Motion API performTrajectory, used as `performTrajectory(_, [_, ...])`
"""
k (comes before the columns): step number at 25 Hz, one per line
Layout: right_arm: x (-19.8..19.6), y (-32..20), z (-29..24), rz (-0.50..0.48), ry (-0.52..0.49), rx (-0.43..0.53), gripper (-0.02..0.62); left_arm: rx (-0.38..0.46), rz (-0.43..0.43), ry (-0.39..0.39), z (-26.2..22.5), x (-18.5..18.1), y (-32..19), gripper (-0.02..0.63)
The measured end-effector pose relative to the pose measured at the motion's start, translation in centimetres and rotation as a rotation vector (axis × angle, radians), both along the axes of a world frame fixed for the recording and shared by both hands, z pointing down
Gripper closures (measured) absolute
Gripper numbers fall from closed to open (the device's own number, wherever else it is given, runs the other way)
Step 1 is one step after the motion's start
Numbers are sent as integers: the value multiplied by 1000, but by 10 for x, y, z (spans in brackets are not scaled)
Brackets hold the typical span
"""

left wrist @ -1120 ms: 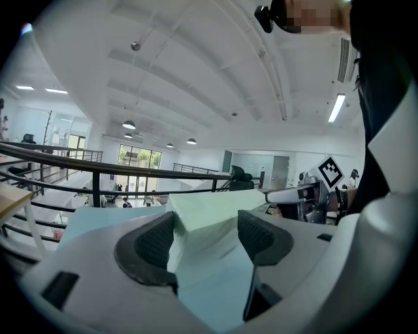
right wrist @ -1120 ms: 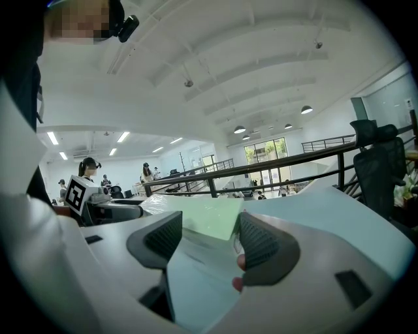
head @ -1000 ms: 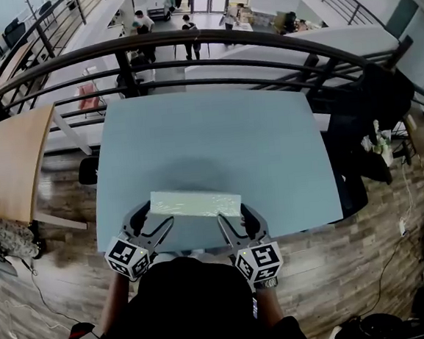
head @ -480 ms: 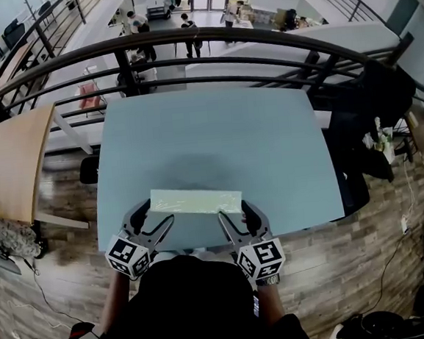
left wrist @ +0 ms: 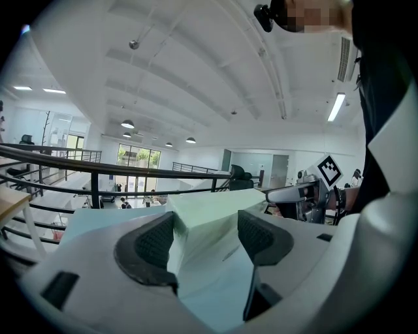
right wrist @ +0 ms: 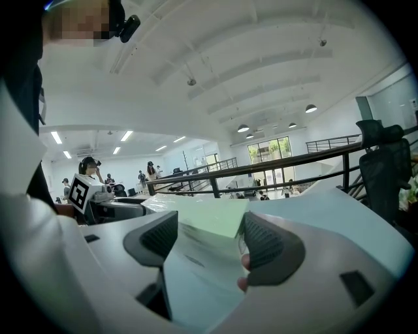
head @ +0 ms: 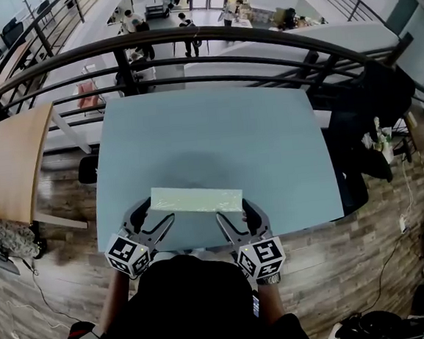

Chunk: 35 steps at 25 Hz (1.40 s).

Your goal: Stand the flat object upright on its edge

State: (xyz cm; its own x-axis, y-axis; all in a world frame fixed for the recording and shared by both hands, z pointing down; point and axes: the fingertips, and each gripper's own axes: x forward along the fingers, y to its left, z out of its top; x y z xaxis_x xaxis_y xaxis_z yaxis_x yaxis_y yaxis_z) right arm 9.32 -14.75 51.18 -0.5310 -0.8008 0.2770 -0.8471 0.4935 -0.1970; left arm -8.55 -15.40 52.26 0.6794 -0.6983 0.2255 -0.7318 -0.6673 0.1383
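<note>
The head view shows the whole block. It is a long, flat, pale green slab with straight edges and sharp corners. It lies on the smooth, light blue counter, close to the near edge.

The left gripper sits at the block's left end and the right gripper at its right end. Each has a black-and-white marker cube on it.

The gripper views show what the head view cannot: the pads. They are dark, curved and bumpy, set in smooth white shells.

In the left gripper view the jaws are apart. A corner of the block pokes in between them, and nothing squeezes it.

In the right gripper view the jaws have just been opening and stand wide. The block's other corner is between them, loose. A pink fingertip peeks out by one pad.

A black railing curves well behind the block.
</note>
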Motion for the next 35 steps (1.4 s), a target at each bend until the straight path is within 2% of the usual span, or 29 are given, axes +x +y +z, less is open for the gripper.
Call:
performTrajectory(21, [3,-16,0,40,15,1,302,8,6,-10,0,2,-16,310])
performTrajectory(35, [8,-27,0,94,8,25,304,41,-22,-28,3,1,-28,311])
